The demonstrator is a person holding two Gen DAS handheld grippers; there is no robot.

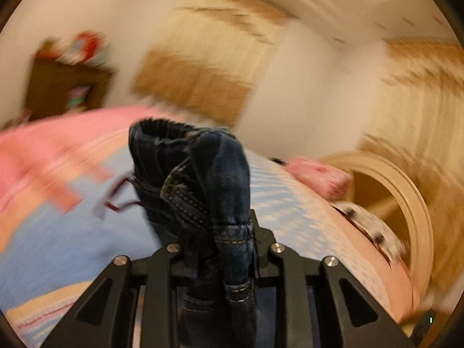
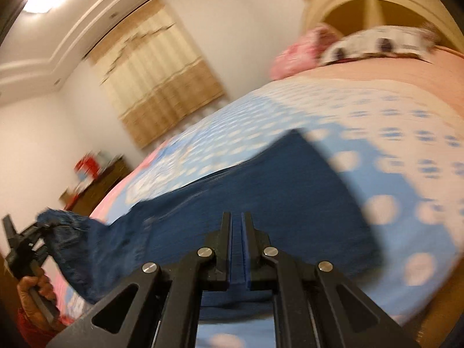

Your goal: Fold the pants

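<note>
Two grippers (image 1: 220, 249) (image 2: 238, 249), one pair of jeans (image 2: 261, 197), apparently both clamped.

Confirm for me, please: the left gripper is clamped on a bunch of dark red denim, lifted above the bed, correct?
Not quite: the denim bunched in the left gripper is dark blue, not red, as the left wrist view shows. It is indeed clamped and lifted above the bed.

Stitched dark denim pants (image 1: 220, 174), matt black plastic-looking gripper (image 2: 238, 232) with shiny metal pins, soft cotton-like bedspread (image 2: 377, 133).
</note>
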